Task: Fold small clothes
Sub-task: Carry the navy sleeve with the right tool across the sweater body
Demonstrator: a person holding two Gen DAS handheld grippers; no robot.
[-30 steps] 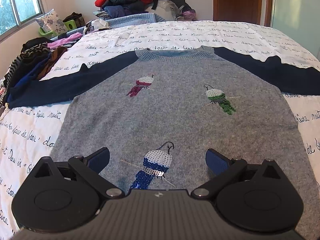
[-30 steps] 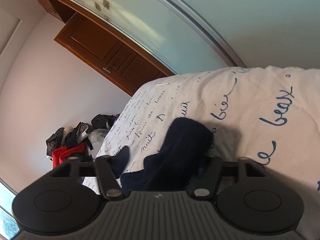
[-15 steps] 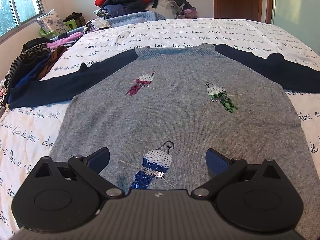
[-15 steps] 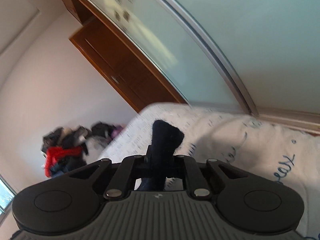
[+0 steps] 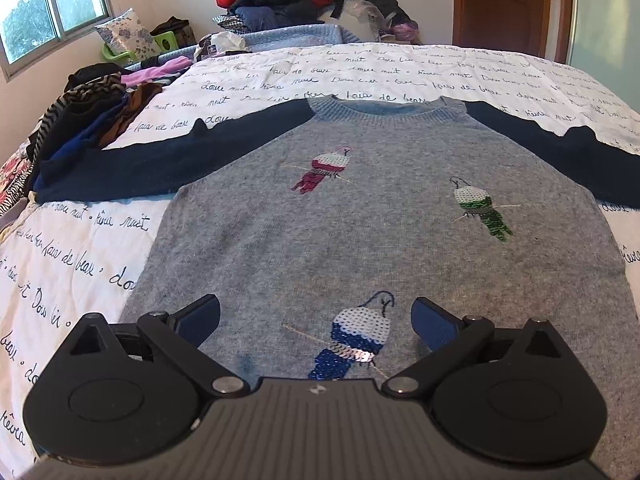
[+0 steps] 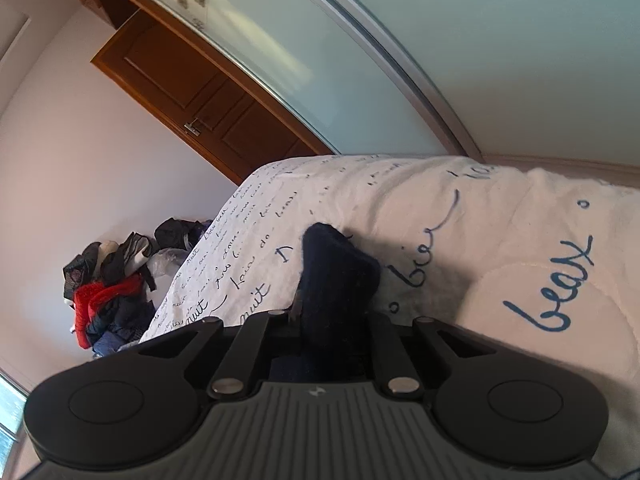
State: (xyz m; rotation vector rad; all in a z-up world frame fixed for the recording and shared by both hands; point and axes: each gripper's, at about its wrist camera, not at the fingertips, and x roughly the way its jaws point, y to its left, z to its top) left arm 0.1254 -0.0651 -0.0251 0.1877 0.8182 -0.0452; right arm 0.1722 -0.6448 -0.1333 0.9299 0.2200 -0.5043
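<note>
Script on your bedspread [image 6: 500,240] reads "beax"; your right gripper [image 6: 334,316] pinches the navy sleeve [image 6: 336,276], your left gripper [image 5: 316,316] gapes over the sweater [image 5: 380,232].

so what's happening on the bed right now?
A grey sweater with sequin birds lies flat on the script-print bedspread, navy sleeves spread out. The right tongs have just closed and are shut on the navy sleeve cuff, ready for the first fold. The left tongs hover open over the sweater's hem, holding nothing.

Two wrist views; shared bedspread [image 5: 280,76], seemingly
</note>
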